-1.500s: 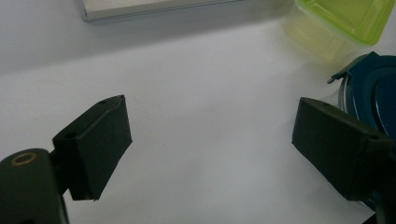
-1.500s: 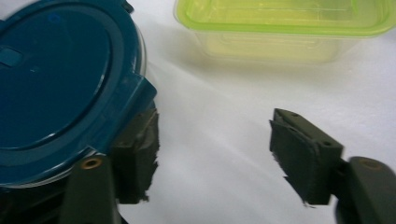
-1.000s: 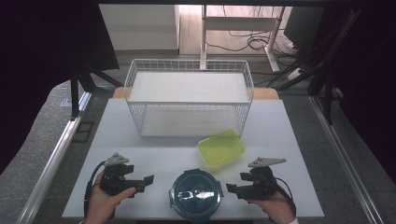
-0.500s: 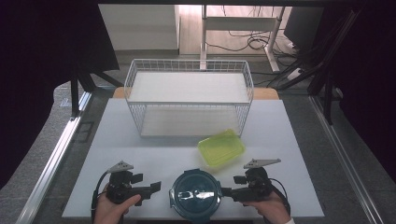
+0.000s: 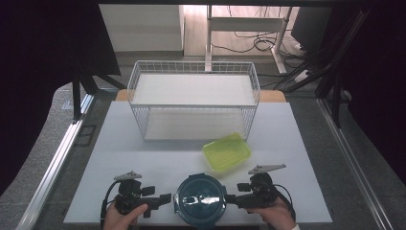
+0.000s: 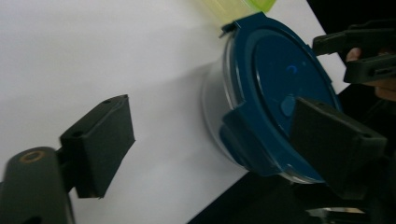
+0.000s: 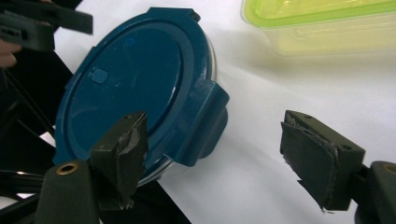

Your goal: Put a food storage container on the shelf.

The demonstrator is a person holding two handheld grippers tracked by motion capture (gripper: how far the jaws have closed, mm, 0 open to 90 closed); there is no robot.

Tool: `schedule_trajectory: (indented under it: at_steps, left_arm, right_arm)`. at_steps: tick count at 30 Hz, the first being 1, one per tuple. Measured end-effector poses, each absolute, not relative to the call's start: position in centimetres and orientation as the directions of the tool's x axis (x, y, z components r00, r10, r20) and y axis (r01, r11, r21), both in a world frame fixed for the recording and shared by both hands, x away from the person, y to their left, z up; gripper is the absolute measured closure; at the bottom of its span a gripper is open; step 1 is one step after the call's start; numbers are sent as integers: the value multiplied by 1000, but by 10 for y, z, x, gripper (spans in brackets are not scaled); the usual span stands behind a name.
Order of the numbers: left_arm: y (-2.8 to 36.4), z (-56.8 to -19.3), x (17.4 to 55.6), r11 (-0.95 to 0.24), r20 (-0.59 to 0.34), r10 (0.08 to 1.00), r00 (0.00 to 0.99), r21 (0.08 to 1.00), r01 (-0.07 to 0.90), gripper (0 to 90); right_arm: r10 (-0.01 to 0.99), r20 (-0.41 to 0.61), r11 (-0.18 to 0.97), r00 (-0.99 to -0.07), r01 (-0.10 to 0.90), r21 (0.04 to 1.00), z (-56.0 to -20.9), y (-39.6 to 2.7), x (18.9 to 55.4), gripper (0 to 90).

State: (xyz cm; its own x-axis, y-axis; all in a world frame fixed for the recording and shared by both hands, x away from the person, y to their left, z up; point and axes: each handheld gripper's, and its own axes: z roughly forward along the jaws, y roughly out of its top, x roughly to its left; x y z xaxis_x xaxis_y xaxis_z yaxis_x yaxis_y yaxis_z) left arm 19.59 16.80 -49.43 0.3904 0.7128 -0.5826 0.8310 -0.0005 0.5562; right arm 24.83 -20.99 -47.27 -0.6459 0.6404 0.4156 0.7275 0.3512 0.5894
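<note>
Two grippers flank a round blue-lidded container (image 5: 200,200) at the near edge of the white table (image 5: 124,143). At about 9 o'clock from the container, the left gripper (image 5: 160,199) points toward it with jaws spread wide and holding nothing; in the left gripper view one jaw lies over a latch tab on the lid's rim, the other over bare table. At about 3 o'clock, the right gripper (image 5: 231,198) mirrors it, jaws likewise spread and empty, with the lid's side tab between them in the right gripper view. Farther off, at about 1 o'clock from the round container and just beside it, sits a yellow-green rectangular container (image 5: 227,151). Beyond that, at 12 o'clock, a white wire basket (image 5: 194,103) stands across the table's far half.
</note>
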Motion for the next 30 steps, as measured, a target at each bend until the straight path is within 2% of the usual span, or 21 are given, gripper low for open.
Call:
schedule_trajectory:
  at_steps: [4,13,23,30]
  left_arm:
    - [157,-502,195,14,-635,682,362,506,862,68]
    - [139,-517,194,29,-711,619,333,445,895,72]
    - [124,-530,194,60,-763,577,291,395,917,118]
    - [121,-533,192,65,-797,536,280,369,927,190]
  right_arm:
    - [620,429,363,-657,724,587,-475,-205,248,232]
    - [598,493,339,-632,757,559,-480,-189,247,205]
    - [594,578,304,-560,821,483,-495,-182,251,205]
    - [600,622,252,-503,857,450,-498,-185,252,262]
